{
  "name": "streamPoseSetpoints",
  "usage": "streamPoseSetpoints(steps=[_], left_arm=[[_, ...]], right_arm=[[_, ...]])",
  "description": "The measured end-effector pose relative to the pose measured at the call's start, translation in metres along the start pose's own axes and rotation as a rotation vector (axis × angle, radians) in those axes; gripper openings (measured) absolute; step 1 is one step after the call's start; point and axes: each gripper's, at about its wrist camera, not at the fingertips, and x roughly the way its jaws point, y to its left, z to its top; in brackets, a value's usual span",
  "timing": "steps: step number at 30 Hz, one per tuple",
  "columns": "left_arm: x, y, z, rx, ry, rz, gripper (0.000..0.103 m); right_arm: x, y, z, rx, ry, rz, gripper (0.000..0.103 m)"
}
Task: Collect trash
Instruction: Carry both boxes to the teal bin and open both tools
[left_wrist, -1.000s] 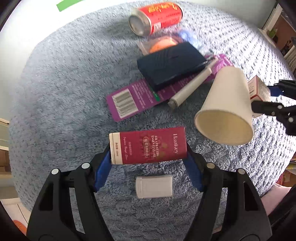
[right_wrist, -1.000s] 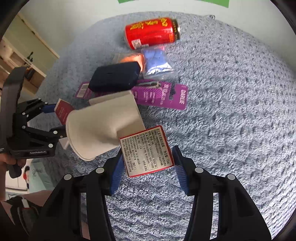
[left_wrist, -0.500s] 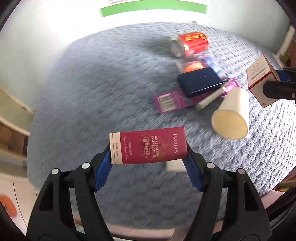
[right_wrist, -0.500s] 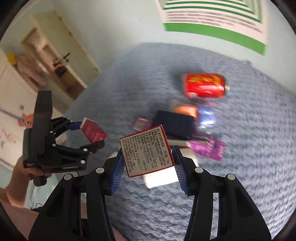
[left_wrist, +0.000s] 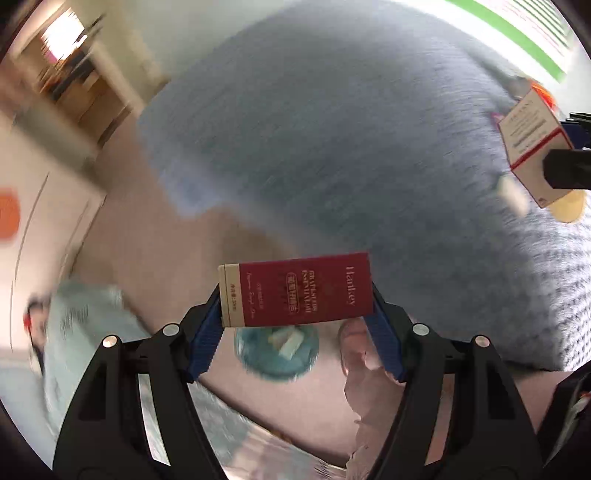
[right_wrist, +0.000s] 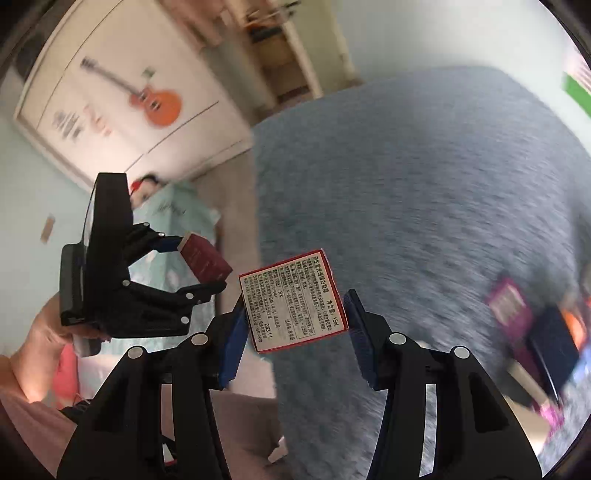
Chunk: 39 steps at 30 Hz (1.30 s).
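My left gripper (left_wrist: 295, 306) is shut on a dark red carton (left_wrist: 295, 291) and holds it in the air past the left edge of the grey table cover (left_wrist: 369, 129), above the floor and a teal bin (left_wrist: 277, 350). My right gripper (right_wrist: 293, 314) is shut on a white, red-edged box (right_wrist: 293, 299) and holds it above the cover's left edge (right_wrist: 424, 203). The left gripper with its carton (right_wrist: 205, 260) also shows in the right wrist view, and the white box (left_wrist: 528, 144) in the left wrist view. Both views are blurred.
Leftover trash lies at the cover's far right: a purple card (right_wrist: 509, 306), a dark blue pouch (right_wrist: 554, 343) and a paper cup (left_wrist: 569, 206). A cabinet with a guitar picture (right_wrist: 147, 99) and a pale blue bag (right_wrist: 173, 236) stand to the left.
Both grippers have swung left with their boxes, away from the trash pile toward the cover's edge and the floor. The can has left both views.
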Motion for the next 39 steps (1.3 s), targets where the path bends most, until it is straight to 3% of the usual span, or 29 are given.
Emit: streamPoseSetpoints(steps=[8,10,15,19,25,27,31,39], left_arm=[[0.033,0.081,-0.087,-0.307,0.147,0.020,0.068],[0.041,0.093,-0.100,-0.363,0.192,0.058,0.068],[0.051,0.121,-0.127,-0.475,0.227,0.041,0.068],[0.064,0.130,-0.141,-0.508,0.246,0.033,0.068],[0.080,0.129,-0.135,-0.518,0.278,0.035,0.071],[0.083,0.129,-0.136,-0.522,0.299,0.051,0.085],[0.085,0.133,-0.139,-0.524,0.304,0.056,0.089],[0.078,0.132,-0.140,-0.514,0.301,0.069,0.091]], right_arm=[[0.105,0.088,0.030,-0.249,0.236,0.173,0.051],[0.126,0.106,0.034,-0.299,0.277,0.190,0.051],[0.169,0.144,0.042,-0.372,0.366,0.232,0.051],[0.194,0.157,0.044,-0.383,0.419,0.248,0.051],[0.212,0.161,0.042,-0.370,0.445,0.259,0.052],[0.218,0.164,0.040,-0.373,0.455,0.268,0.054],[0.222,0.165,0.040,-0.363,0.445,0.250,0.063],[0.205,0.153,0.048,-0.325,0.411,0.253,0.065]])
